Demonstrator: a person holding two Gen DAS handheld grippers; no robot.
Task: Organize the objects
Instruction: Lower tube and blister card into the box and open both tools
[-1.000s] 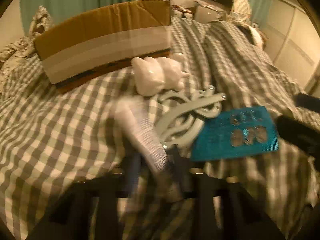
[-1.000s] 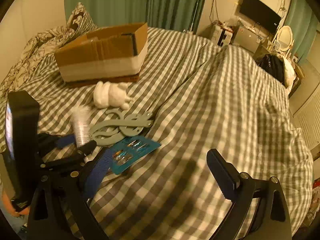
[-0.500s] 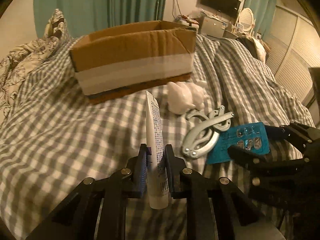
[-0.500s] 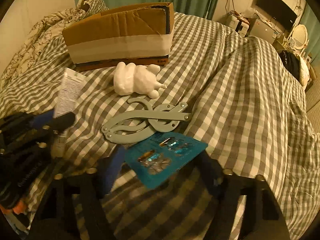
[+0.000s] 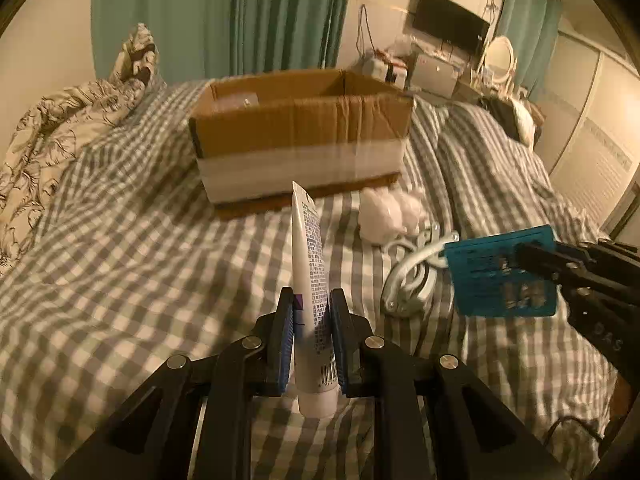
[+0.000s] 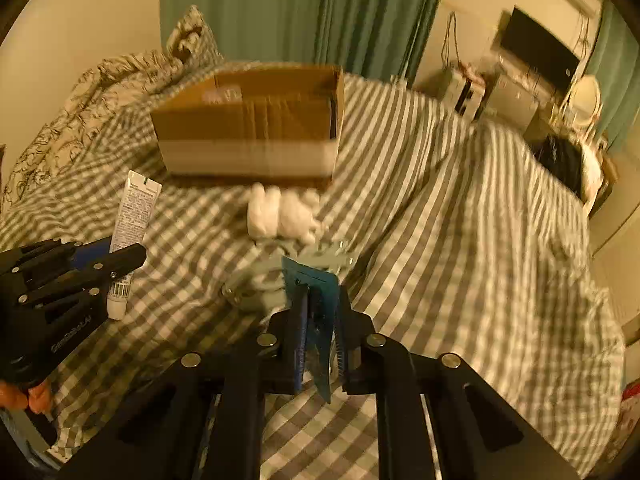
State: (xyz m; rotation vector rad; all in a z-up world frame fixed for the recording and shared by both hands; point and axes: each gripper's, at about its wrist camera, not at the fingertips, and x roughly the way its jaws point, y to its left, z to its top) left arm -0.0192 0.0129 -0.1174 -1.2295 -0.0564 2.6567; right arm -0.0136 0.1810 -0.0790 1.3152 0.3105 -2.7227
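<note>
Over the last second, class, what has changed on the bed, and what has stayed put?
The left gripper, already shut on the white tube, has raised it upright off the bed. The right gripper, open a second ago, has closed on the blue card and lifted it. The cardboard box, white figure and grey hanger have not moved.
</note>
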